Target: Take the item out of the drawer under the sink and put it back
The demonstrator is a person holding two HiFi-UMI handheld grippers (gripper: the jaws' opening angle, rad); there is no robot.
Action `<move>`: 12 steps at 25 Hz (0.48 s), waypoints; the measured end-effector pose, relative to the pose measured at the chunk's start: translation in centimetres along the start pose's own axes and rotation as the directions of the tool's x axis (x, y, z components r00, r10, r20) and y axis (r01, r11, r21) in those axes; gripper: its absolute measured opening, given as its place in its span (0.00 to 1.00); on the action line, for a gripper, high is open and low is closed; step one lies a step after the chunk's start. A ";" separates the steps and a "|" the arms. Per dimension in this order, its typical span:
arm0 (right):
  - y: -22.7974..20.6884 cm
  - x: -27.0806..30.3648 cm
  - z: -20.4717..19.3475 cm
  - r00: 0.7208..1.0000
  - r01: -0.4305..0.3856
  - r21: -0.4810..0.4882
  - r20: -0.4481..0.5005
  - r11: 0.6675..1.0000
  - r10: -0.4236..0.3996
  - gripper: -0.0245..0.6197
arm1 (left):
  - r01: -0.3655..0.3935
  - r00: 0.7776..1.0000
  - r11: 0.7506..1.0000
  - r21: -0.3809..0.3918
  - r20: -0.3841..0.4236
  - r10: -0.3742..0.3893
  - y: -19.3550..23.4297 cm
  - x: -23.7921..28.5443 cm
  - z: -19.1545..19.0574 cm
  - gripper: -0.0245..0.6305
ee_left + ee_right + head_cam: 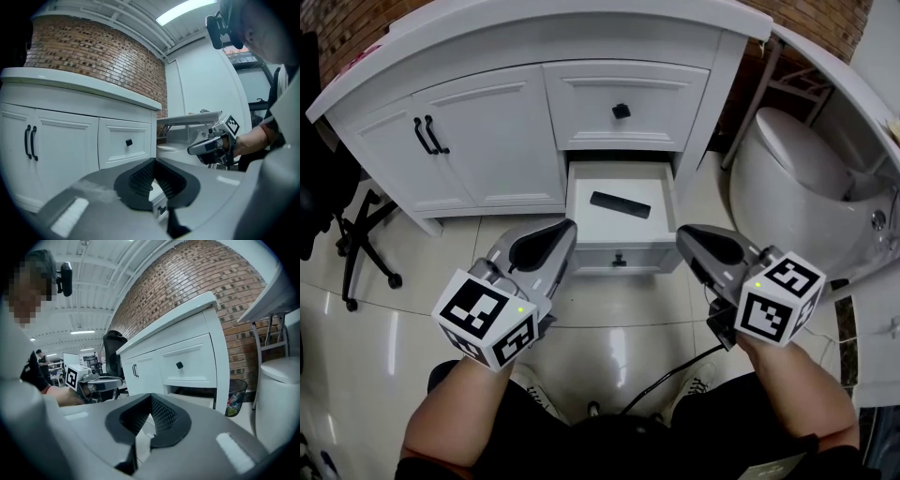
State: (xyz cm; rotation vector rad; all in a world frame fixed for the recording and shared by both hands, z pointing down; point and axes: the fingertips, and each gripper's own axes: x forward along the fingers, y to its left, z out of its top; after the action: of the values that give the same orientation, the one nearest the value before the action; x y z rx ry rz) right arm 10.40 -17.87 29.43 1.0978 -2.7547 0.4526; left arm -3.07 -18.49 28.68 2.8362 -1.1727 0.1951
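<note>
Item (620, 203) lies in open drawer (602, 223), just beyond left hand-held gripper (569, 229).

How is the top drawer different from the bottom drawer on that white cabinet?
The top drawer is shut flat in the cabinet; the bottom drawer is pulled out. The top drawer hides its inside; the bottom drawer shows a flat black item lying in it. Both are white, each with a small black knob.
</note>
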 end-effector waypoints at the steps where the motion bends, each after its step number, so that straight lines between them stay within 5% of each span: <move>1: 0.1 0.1 -0.1 1.000 -0.004 -0.002 -0.001 1.000 0.004 0.05 | -0.001 1.000 1.000 -0.005 0.000 0.001 0.0 -0.1 0.0 0.05; 6: 0.2 0.4 0.1 1.000 -0.002 -0.016 0.000 1.000 0.002 0.05 | -0.006 1.000 1.000 -0.025 0.014 0.006 0.2 -0.3 0.3 0.05; 12: -0.5 1.8 1.5 0.997 0.006 -0.192 -0.071 0.981 -0.020 0.13 | -0.023 1.000 1.000 -0.020 0.018 0.024 0.9 -0.6 0.3 0.05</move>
State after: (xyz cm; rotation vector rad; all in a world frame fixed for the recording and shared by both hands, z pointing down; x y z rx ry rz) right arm 9.44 -19.84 28.58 1.0307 -2.6603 0.2143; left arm -4.11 -18.74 28.27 2.8145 -1.2051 0.1592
